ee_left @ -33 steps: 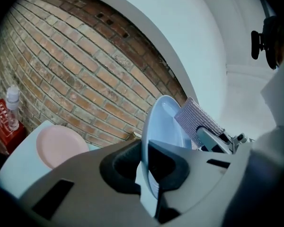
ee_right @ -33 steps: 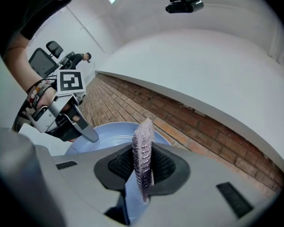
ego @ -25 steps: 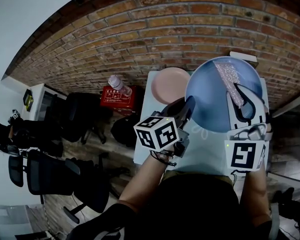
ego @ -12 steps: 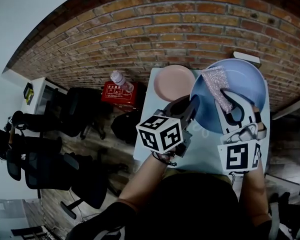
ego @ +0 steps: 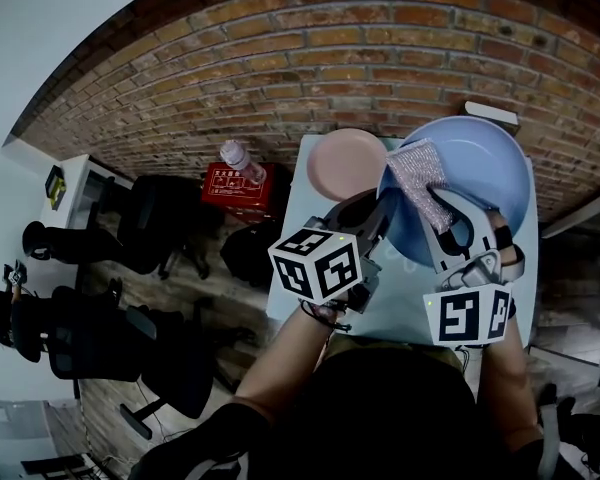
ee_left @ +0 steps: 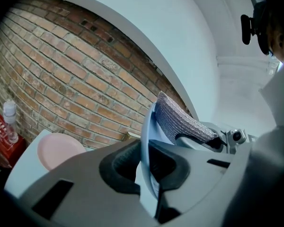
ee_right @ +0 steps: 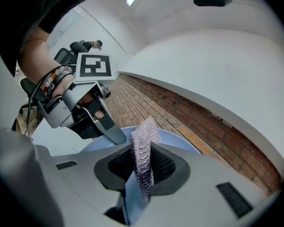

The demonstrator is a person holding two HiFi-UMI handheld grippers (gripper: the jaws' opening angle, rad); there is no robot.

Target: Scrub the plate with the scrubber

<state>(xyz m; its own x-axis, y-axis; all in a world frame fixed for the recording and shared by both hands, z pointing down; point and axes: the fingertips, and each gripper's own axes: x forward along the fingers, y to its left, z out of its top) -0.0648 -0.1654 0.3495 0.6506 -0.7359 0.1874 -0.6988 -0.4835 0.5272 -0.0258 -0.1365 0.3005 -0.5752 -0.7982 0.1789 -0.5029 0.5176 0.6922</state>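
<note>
- The left gripper [ee_left: 149,163] is seen with its fingers clamped on the rim of the plate [ee_left: 146,126]. The plate is gripped edge-on between them and is held tilted up, with its hollow face turned toward the right fingers.
- The right gripper [ee_right: 142,167] is closed on the scrubber [ee_right: 143,143]. The mesh pad is pinched between the fingers and stands out past their tips.
- In the head view the scrubber's free end is placed over the plate's near-left part, just beyond the right fingers and just beside the left fingertips. It appears to lie against the plate's face, though actual pressure cannot be confirmed.
- Whether the plate's lower edge rests on the worktop [ego: 400,298] cannot be told, as it is covered by the grippers.
- Done so far, as judged from the pictures: the plate is secured, the scrubber is grasped, and the two are brought together. Scrubbing is judged to be under way.
- No dirt, foam or water is seen on the plate, so how much has been cleaned cannot be read.
- The wide part of the face well away from the left fingers is not covered by the scrubber now. It is judged to be left to do, together with setting the plate down.
- A pink plate [ego: 345,163] is seen flat on the worktop beyond the left fingers, apart from both grippers.
</note>
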